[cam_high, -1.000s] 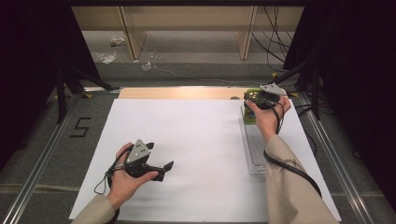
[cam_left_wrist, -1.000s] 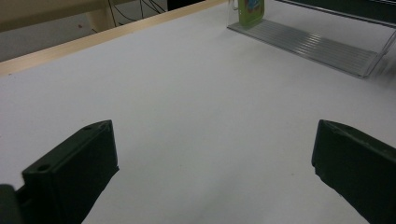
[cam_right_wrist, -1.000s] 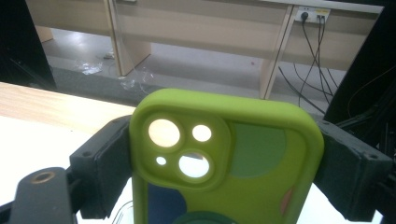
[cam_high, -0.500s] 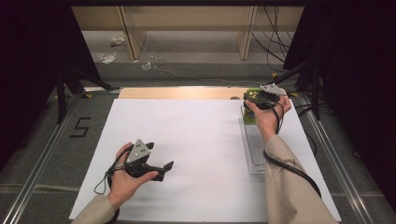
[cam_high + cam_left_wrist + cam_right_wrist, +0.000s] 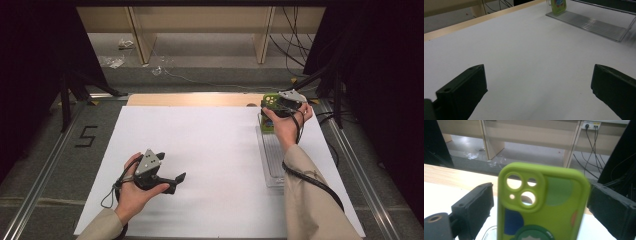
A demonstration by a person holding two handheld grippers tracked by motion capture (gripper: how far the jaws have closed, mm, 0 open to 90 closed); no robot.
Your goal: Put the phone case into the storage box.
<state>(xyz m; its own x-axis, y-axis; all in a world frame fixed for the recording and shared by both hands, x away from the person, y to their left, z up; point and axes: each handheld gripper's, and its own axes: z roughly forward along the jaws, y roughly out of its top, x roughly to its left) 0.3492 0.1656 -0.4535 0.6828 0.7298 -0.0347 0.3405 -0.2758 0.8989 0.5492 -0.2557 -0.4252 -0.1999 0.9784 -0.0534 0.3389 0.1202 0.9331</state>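
Note:
A lime-green phone case [image 5: 541, 205] with camera cut-outs and coloured patches stands upright at the far end of a clear ribbed rack [image 5: 272, 155]. My right gripper [image 5: 540, 202] is around the case's top, and its jaws have just been opening; a thin gap shows beside the left jaw, so the case stands between them unpressed. In the high view that right gripper [image 5: 271, 104] is at the table's far right. My left gripper [image 5: 176, 181] rests low over the white sheet at the near left, open with nothing between its jaws. From the left gripper [image 5: 536, 92], the case [image 5: 558, 5] and rack [image 5: 596, 25] lie far off.
A white sheet [image 5: 210, 150] covers the table, with a wooden strip [image 5: 190, 99] along its far edge. A "5" mark [image 5: 86, 136] sits on the grey surface to the left. Metal rails run along both sides, and cables and shelf legs stand beyond the table.

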